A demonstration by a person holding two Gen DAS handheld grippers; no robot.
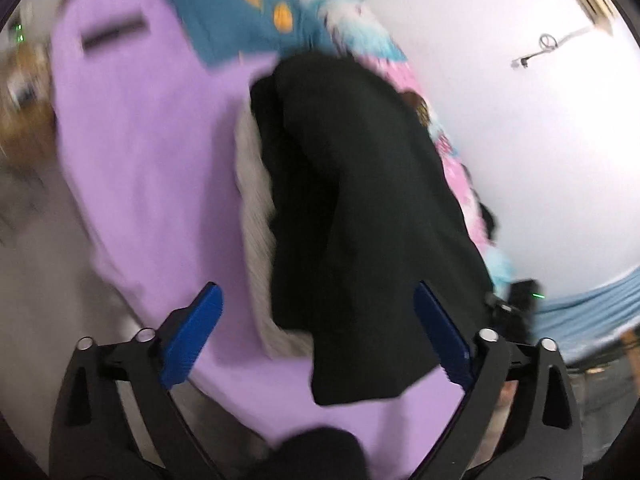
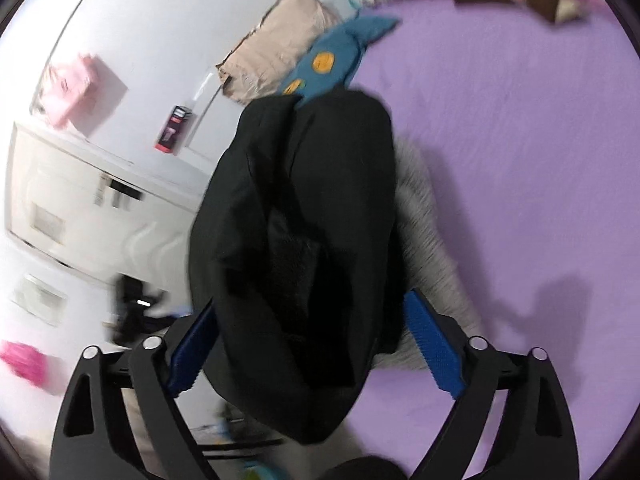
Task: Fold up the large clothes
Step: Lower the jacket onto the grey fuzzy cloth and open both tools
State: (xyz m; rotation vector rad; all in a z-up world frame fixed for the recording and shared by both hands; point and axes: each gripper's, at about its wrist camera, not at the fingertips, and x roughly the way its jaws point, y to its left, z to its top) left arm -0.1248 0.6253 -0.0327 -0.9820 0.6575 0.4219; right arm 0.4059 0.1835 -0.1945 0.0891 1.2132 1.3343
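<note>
Meanwhile both grippers, left and right, gape wide, gripping nothing; the folded black garment lies on the purple sheet, over a grey knit, near a teal cloth.

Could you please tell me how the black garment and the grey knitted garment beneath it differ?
The black garment is dark and smooth; the grey garment is pale and ribbed. The black garment lies on top, largely in view; the grey garment only peeks out along one edge beneath it. Both rest on the purple sheet.
</note>
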